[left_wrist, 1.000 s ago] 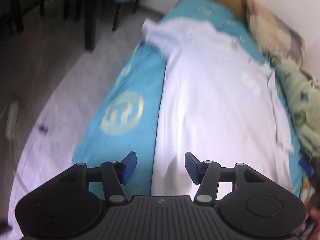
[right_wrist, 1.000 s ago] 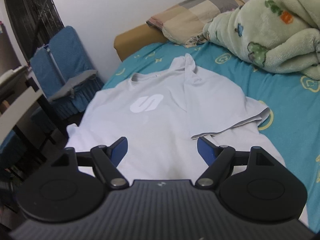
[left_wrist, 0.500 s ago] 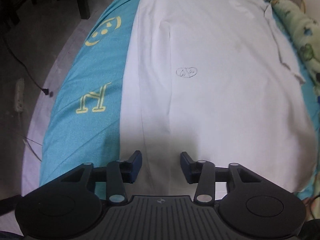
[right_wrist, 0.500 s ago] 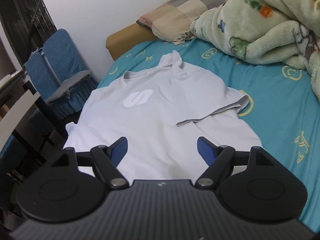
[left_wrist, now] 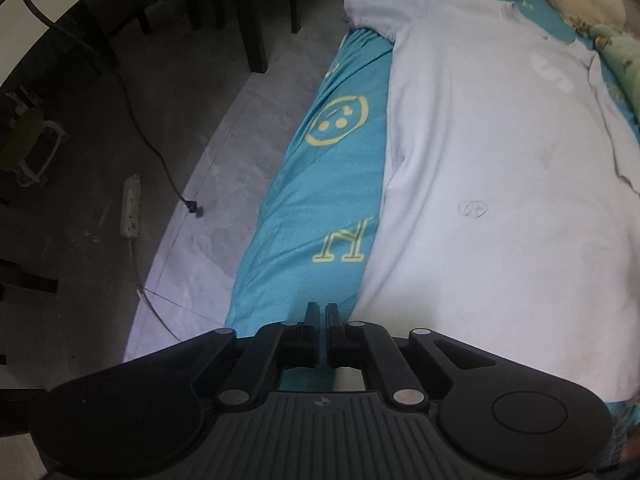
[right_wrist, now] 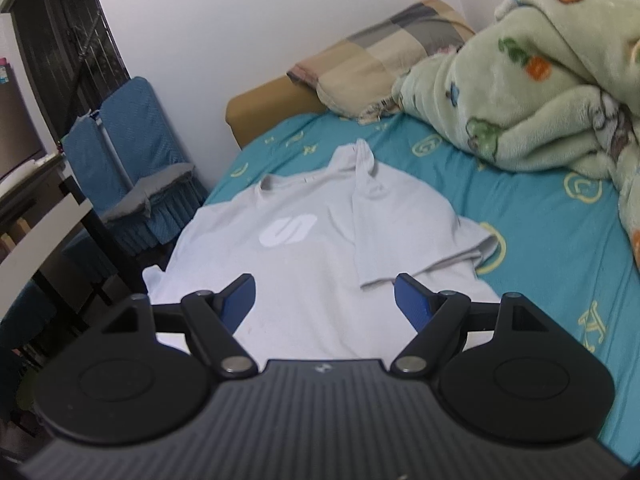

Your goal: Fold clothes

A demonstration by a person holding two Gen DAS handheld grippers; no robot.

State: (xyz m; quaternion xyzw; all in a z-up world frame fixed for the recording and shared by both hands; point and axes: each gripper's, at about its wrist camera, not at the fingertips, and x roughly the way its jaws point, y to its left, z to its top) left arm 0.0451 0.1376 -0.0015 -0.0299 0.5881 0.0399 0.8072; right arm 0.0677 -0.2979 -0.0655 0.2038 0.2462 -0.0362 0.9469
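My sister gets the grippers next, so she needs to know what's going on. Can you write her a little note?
Left gripper: jaws have just been closing and are almost together, at the shirt's near edge; no cloth clearly pinched.
Right gripper: open and empty, above the shirt's lower part.
White T-shirt: lies front up on the teal bed.
Done: one sleeve is folded in across the body.
Left: the other sleeve hangs at the bed's edge; probably fold that side in, then fold the shirt up.

Dim, soft pics (fisheye-warped edges), dark corners.
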